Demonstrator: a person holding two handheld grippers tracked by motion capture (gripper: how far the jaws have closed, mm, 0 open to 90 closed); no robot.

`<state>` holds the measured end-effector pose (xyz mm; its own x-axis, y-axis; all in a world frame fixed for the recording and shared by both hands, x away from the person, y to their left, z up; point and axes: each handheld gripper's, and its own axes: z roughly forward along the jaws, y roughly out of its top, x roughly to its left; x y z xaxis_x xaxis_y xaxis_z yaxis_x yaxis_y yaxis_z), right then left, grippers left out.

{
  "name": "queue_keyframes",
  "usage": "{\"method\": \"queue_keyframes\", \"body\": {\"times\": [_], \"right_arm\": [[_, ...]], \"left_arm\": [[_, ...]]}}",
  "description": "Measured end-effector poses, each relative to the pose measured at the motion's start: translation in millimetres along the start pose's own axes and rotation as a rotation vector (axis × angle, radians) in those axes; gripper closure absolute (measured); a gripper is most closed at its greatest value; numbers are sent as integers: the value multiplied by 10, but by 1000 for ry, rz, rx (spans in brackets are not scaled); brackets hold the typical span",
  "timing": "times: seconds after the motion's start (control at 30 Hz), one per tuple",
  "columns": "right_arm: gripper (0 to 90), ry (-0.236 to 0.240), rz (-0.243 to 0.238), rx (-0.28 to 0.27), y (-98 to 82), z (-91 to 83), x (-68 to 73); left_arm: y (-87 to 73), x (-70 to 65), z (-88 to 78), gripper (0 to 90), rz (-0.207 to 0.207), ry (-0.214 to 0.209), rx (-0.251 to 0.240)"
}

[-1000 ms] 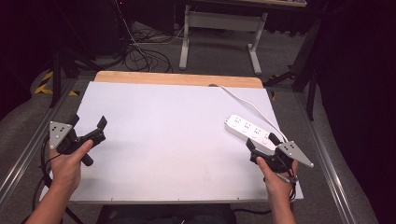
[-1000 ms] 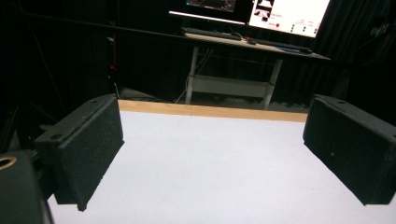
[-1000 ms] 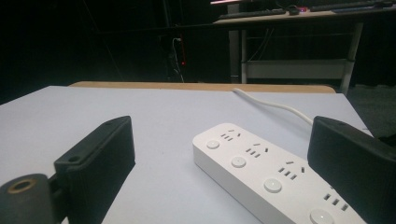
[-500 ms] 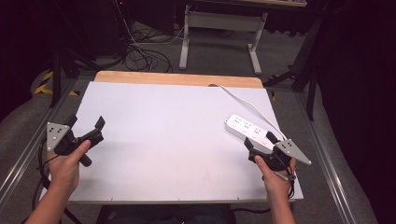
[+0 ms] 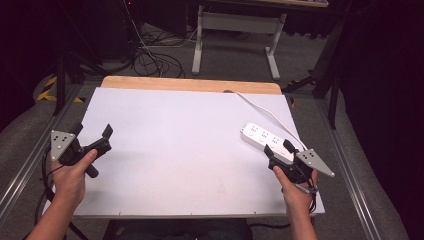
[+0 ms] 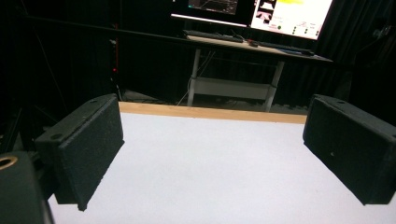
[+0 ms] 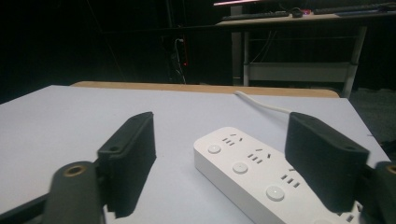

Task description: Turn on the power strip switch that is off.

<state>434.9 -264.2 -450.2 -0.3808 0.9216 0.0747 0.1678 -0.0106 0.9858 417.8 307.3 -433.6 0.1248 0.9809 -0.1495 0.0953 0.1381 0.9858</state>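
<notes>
A white power strip (image 5: 266,139) lies flat near the right edge of the desk (image 5: 175,150), its cord (image 5: 260,106) trailing off toward the far wooden rim, as the right tool (image 5: 278,156) hovers at the strip's near end. Its jaws have just been closing in; in the right gripper view they stand apart on either side of the strip (image 7: 261,175), one on the bare desk beside it and one over its other long edge, neither pad pressing on the casing yet. Well away from the strip, at the opposite side of the desk, the left tool (image 5: 95,137) waits with its jaws spread wide over bare white surface (image 6: 210,168), holding nothing. The strip looks like a rigid, moderately light plastic bar with a smooth, probably slick shell (the row of round switch buttons on top is best kept clear of the pads). A pinch across its narrow width, on the two long side walls near the end closest to the right tool, seems the surest hold; the stiff cord may tug back or swing the far end if the strip is lifted.
</notes>
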Motion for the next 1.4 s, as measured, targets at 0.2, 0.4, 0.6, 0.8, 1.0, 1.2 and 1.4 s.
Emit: {"method": "queue_keyframes", "body": {"times": [0.2,0.4,0.6,0.8,1.0,1.2,1.4], "right_arm": [[401,8,-3,-2,5,-26,-10],[566,28,-38,3,11,-44,2],[729,47,-87,12,31,-56,34],[900,29,-89,7,65,-93,8],[900,21,-48,24,106,-108,-27],[900,13,-31,41,156,-74,-47],[900,4,-9,86,254,15,-56]], "left_arm": [[1,-6,0,56,5,-1,0],[1,-8,8,55,0,-4,-2],[-4,-24,14,55,15,-9,1],[-5,-33,13,55,28,-15,6],[-8,-18,8,55,27,-9,7],[-9,-13,-1,55,40,-8,10],[-10,-10,-5,56,51,-11,9]]}}
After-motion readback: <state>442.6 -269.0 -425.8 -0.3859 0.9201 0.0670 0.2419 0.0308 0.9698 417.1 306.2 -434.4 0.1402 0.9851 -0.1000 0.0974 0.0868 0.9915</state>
